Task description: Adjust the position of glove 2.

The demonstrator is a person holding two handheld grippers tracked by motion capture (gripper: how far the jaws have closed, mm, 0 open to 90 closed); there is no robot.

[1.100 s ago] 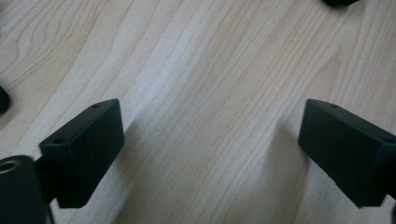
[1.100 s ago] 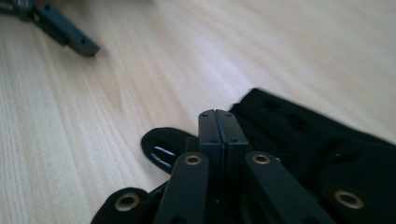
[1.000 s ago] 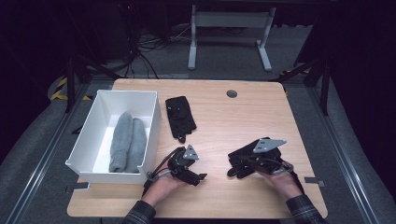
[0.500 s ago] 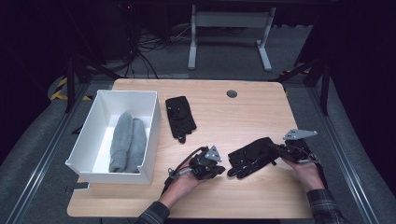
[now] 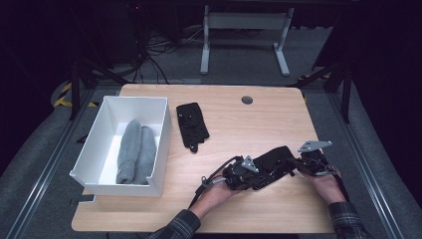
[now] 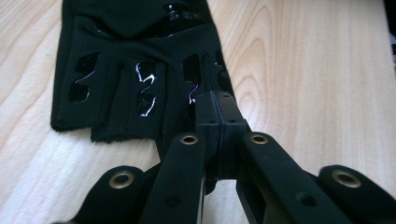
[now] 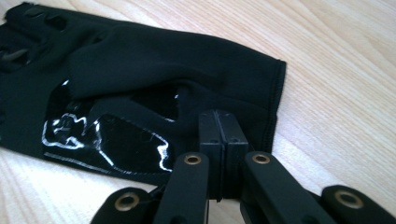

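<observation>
Wooden table (image 5: 234,124) carries white bin (image 5: 94,149), two black gloves (image 5: 192,125).

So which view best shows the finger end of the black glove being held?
Left gripper view: the black glove shows its cut-off finger stubs and shiny patches close up. Right gripper view shows its cuff end; the high view only a dark shape between both hands.

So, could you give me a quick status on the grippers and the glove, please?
Left gripper and right gripper both shut on black glove, one each end. Second glove apart, nothing blocking.
</observation>
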